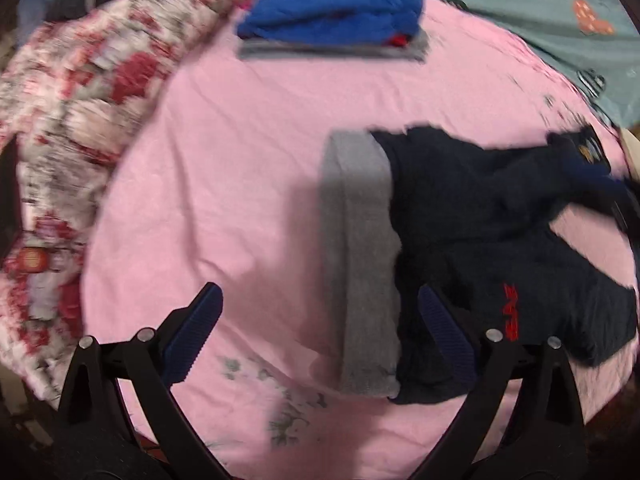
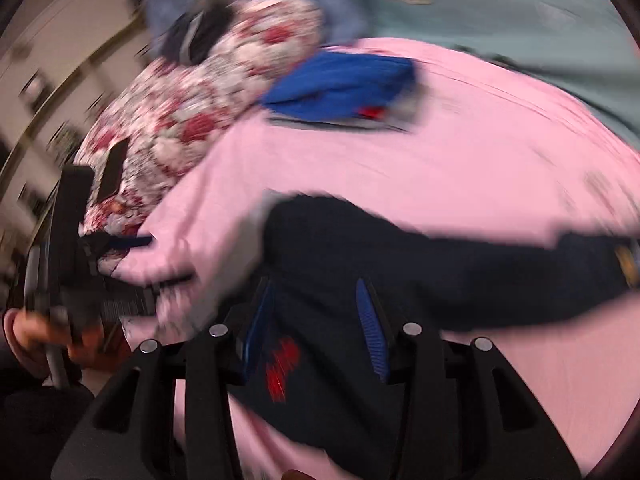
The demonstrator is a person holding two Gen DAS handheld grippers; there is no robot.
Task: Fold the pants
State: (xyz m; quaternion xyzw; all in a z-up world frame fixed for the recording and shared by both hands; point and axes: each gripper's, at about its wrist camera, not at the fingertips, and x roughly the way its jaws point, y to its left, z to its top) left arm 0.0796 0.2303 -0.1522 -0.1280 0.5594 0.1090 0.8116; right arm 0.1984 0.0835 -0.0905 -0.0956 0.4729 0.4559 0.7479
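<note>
dark pants lie crumpled at centre right on the pink sheet. left gripper gapes wide above the grey waistband; right gripper hangs parted, empty. pinch the waistband corners squarely, then pull the legs flat.

The left wrist view looks down and forward along its jaws over the pink sheet, from fairly high, with the dark pants on its right. The right wrist view sits lower and nearer, tilted, directly above the pants. Both share the sheet, blue folded clothes and flowered quilt.
</note>
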